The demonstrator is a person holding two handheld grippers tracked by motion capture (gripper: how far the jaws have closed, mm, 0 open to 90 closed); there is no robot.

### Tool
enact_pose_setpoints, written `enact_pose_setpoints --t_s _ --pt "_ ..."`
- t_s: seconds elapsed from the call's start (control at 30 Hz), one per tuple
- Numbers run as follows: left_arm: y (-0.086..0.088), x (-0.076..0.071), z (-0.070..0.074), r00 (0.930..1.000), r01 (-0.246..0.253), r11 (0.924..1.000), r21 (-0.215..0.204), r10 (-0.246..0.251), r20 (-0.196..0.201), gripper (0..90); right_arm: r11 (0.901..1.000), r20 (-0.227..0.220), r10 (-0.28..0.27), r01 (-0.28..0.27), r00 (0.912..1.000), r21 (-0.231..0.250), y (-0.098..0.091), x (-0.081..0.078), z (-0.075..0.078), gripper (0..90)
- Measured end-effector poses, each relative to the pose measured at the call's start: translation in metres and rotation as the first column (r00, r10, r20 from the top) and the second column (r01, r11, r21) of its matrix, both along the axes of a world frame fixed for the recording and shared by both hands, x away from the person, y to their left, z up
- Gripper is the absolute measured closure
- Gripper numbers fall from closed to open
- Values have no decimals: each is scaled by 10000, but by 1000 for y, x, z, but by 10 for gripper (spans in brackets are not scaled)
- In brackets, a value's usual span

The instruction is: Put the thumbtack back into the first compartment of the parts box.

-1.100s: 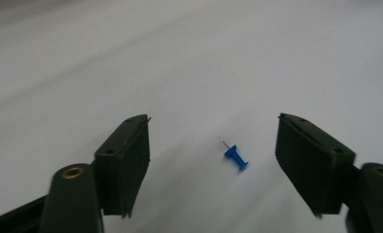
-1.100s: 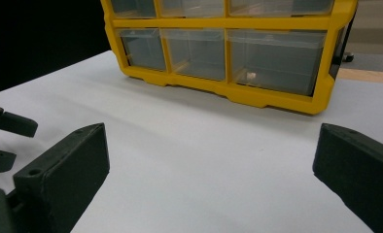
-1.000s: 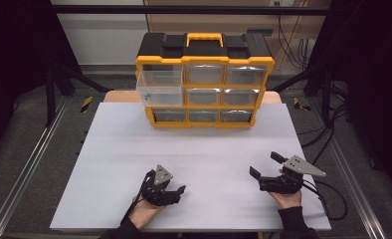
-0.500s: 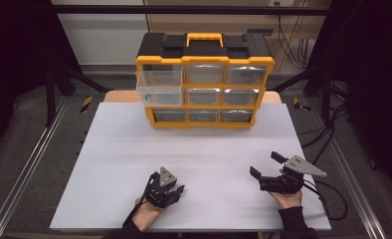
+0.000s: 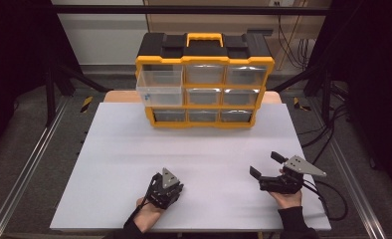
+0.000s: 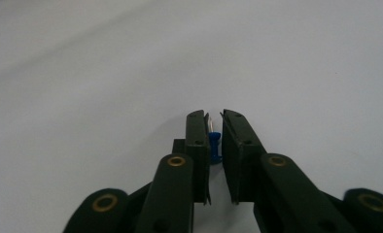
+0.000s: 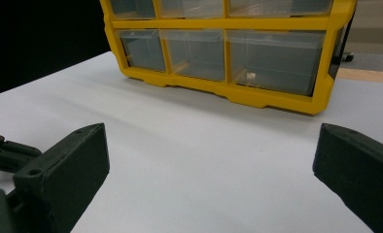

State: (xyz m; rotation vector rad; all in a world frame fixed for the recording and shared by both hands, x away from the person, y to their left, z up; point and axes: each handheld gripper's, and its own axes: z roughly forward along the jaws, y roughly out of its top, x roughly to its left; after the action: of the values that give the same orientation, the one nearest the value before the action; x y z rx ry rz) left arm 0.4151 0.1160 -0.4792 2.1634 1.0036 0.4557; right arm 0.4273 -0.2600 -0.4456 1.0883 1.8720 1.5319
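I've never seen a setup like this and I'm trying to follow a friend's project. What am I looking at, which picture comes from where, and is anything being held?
A person sits at a white table with a hand-held two-jaw gripper in each hand. The wide picture comes from a fixed camera overhead; the other two come from cameras riding on the grippers, looking along their black jaws. At the far edge stands a yellow and black drawer organizer with clear drawers, its upper left drawer pulled out. The left gripper has just been closing and now pinches a small blue pin between its jaws. The right gripper rests open, holding nothing, pointed toward the organizer.
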Motion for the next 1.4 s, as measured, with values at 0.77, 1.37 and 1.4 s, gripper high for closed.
enact_pose_setpoints --t_s 0.77,1.37,1.4 --pt "19 4 23 9998 131 9970 -762 -117 188 846 9996 -108 -106 108 9999 250 1 -1 1 7" --pt "48 10 78 9929 153 9845 -1745 56 1188 846 10000 9 -21 22 10000 -37 1 1 -1 7" --pt "49 10 82 9915 163 9841 -1769 69 1298 846 10000 15 -22 22 10000 -38 1 1 -1 7"
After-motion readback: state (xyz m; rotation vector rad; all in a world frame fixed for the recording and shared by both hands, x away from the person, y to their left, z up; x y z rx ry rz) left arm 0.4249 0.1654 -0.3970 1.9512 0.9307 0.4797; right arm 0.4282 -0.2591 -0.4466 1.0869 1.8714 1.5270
